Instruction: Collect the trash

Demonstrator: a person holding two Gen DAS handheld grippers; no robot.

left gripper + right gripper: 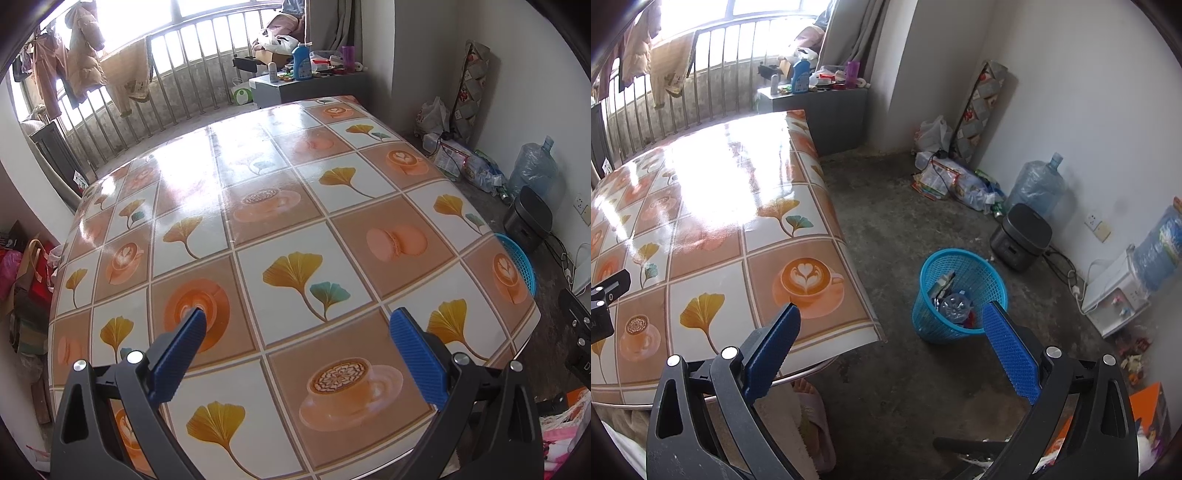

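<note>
Both claws: I've got left claw [295,332] and right claw [892,328] gaping, empty.
Bin: blue basket [975,269] off counter's [713,236] right edge, nearest my right claw.

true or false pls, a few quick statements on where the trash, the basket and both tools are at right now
1. The blue basket stands on the floor beside the table. True.
2. The basket is empty. False: it holds trash, including a crushed plastic bottle.
3. The right tool grips a bottle. False: it is open and holds nothing.
4. The left tool is open over the tabletop. True.
5. Wrappers litter the tabletop. False: no trash shows on it.
</note>
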